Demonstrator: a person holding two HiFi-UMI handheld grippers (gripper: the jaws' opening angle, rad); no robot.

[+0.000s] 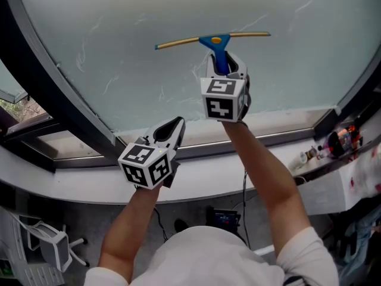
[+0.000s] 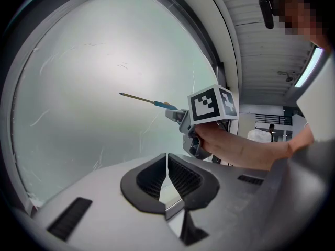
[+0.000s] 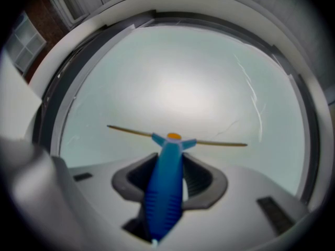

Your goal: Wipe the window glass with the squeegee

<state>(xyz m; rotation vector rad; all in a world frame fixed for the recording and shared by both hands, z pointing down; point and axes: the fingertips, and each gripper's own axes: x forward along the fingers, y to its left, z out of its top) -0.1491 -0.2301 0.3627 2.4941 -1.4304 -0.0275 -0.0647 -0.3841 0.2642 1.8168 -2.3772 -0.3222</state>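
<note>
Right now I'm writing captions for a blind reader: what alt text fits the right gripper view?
The right gripper is shut on the blue handle of a squeegee, seen from behind along the jaws. Its thin blade runs crosswise in front of the pale, streaked window glass, which a dark frame borders.

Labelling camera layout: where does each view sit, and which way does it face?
Head view: on the head, facing down at window glass; both forearms, left tongs, right tongs show.
Left gripper view: on left tongs, facing glass; shut jaws, right forearm show.
Right gripper view: on right tongs, along the gripped squeegee.
Shared: all three show squeegee and glass.
</note>
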